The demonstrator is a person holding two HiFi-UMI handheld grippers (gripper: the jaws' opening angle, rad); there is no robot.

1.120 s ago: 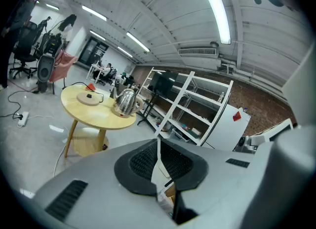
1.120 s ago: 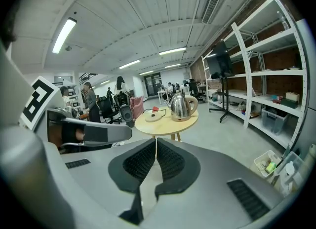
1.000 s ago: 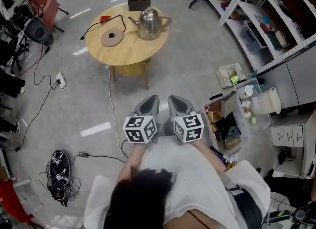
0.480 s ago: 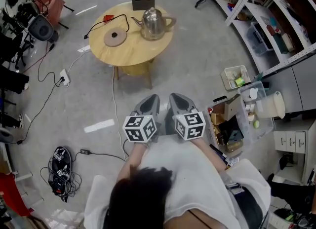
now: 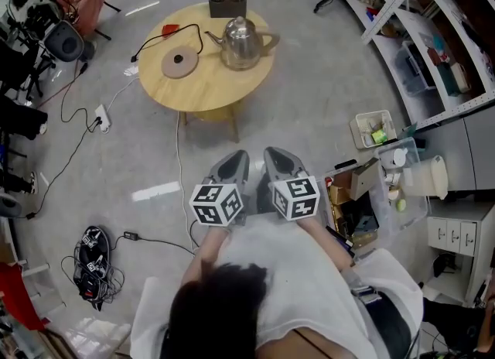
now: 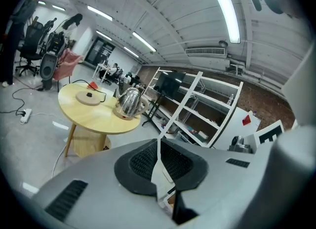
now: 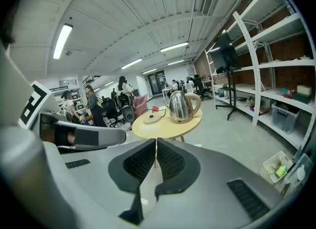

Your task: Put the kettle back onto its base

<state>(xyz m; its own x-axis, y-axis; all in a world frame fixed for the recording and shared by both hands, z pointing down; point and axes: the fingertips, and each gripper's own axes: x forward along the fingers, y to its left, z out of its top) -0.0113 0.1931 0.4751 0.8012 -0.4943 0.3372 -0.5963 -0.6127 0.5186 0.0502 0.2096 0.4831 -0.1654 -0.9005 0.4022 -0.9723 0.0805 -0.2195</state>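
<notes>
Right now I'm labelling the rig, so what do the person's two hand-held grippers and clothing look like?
The left gripper and right gripper: smooth grey moulded shells, black ribbed pads, each carrying a white cube with black square markers. The person wears a white top.

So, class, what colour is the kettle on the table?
Shiny silver kettle with a beige handle; the right gripper view shows it best.

Kettle (image 5: 241, 40) sits right of base (image 5: 179, 62) (both on table (image 5: 210, 90)).
</notes>
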